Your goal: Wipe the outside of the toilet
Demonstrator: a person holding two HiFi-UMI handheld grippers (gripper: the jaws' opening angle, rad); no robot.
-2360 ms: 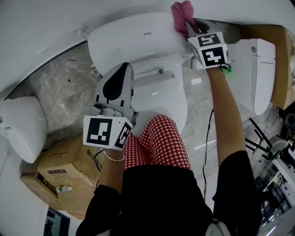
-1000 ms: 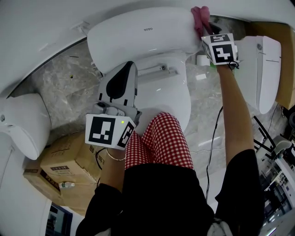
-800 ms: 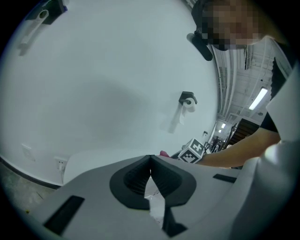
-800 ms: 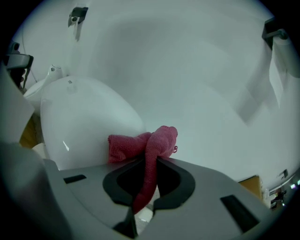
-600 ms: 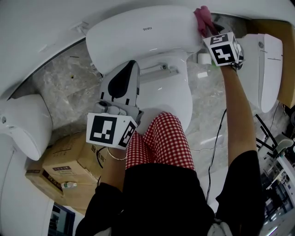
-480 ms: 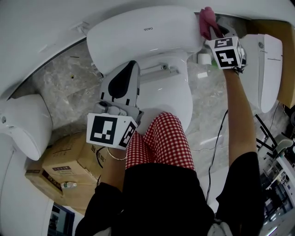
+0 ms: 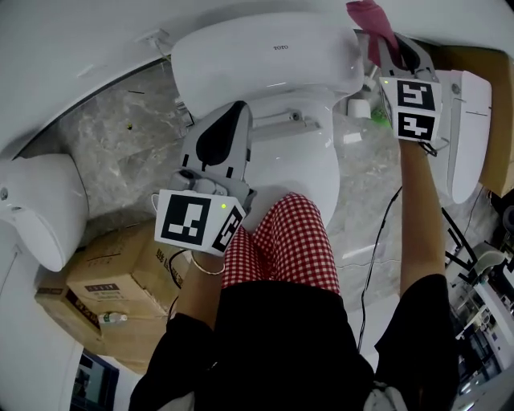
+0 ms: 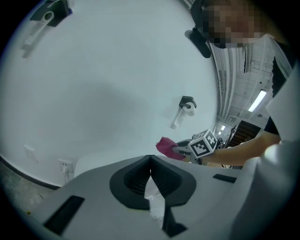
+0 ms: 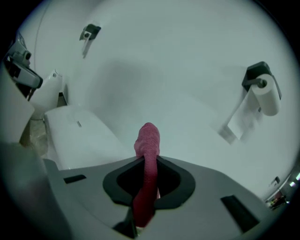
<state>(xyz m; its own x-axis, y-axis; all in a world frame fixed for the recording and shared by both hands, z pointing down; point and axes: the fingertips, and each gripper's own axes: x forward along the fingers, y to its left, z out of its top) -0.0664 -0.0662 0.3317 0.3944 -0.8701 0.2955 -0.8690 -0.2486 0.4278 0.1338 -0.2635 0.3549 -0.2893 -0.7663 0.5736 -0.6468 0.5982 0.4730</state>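
Right gripper [image 9: 148,165] is clamped tight on the pink cloth [image 9: 147,136], which stands up out of the jaws with its tip free. In the head view the cloth [image 7: 368,18] sits just off the right end of the toilet [image 7: 265,60] tank, by the rear corner. Contact with the porcelain is unclear. Left gripper [image 8: 150,165] has its jaws together with nothing in them, idle near the bowl's left edge. The step looks like wiping the tank's right side. To do it well:
- Press the cloth's flat side on the end wall, not only the tip.
- Drag down in overlapping passes.
- Grip firmly and keep the plastic jaws off the porcelain.
- Steer clear of the paper roll [image 9: 265,98].
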